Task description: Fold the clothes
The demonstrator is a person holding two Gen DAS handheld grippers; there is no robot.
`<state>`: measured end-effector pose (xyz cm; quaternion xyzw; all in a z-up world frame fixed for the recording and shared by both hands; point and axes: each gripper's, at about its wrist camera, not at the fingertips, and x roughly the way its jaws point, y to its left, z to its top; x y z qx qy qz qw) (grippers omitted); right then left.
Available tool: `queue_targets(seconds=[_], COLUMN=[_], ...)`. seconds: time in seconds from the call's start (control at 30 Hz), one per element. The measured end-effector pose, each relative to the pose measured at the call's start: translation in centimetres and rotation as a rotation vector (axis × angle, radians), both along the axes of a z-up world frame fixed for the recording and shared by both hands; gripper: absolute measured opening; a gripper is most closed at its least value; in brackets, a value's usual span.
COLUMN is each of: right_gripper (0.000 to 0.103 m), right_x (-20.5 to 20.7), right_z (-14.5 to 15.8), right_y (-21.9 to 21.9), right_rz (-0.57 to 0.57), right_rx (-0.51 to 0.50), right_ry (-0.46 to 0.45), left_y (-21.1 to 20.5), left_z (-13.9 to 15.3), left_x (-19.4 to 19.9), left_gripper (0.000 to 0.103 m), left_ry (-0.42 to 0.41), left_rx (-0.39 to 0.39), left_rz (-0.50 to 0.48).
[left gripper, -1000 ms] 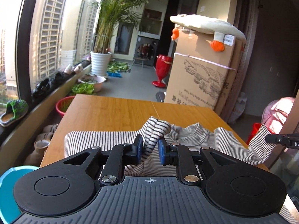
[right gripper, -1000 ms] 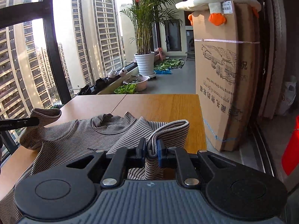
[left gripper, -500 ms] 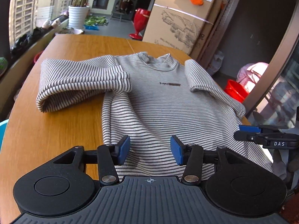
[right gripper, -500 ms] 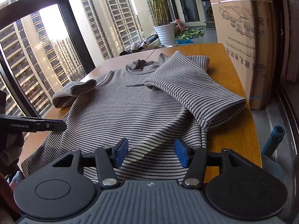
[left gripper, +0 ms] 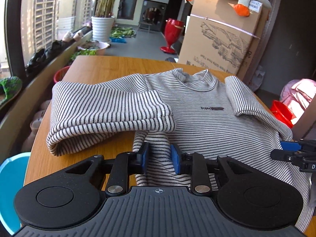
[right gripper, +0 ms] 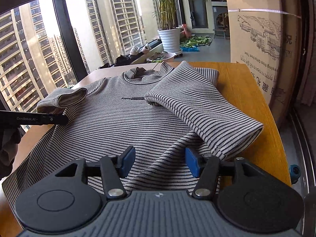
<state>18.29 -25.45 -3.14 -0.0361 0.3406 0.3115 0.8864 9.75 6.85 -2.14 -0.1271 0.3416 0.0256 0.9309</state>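
Left wrist view: soft, limp striped shirt [left gripper: 197, 106] fills mid-frame; left gripper [left gripper: 159, 159] narrowly straddles its hem; right gripper [right gripper: 160, 163] gapes wide.

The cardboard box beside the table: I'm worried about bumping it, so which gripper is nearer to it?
Right. The right gripper is at the shirt's hem on the table side bordering the cardboard box. The left gripper is at the opposite hem corner, toward the window.
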Motion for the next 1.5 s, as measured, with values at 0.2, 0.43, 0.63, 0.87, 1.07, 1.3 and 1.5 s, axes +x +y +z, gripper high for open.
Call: queue_targets(seconds=[0.2,0.43,0.63,0.87,1.07,1.3,1.5], right_gripper=[0.055,0.055,0.078,0.103,0.103,0.103,0.103], right_x=[1.2,2.1,0.8,-4.5,-13.3,-19.4,-22.8], right_z=[-0.1,-0.3,-0.2,1.7,5.8,8.0,7.1], right_y=[2.2,2.8,1.3,-3.5,-5.5,-5.2,-5.3], right_rz=[-0.054,-0.077,-0.070,-0.186,-0.170,-0.219,-0.257], right_rx=[-0.050,-0.038,-0.010,0.118,0.245,0.105,0.047], right_ry=[-0.044,-0.055,-0.054,-0.052,-0.181,-0.213,-0.194], left_y=[-0.6,-3.0,-5.1,-6.9,-12.5,-15.7,-17.2], left_z=[2.7,2.6,-0.6,2.1,6.5,7.3,7.0], left_x=[-3.4,-6.5,-6.1,-8.4,-13.4,-17.2,-19.5], left_gripper=[0.055,0.054,0.057,0.095,0.103,0.103,0.103], left_ry=[-0.091,-0.102,-0.019,-0.086,-0.249,-0.200,-0.110], left_rx=[0.013,-0.084,-0.043,0.015,0.113,0.151,0.178], left_rz=[0.029,-0.033,-0.032,0.029,0.017,0.049,0.089])
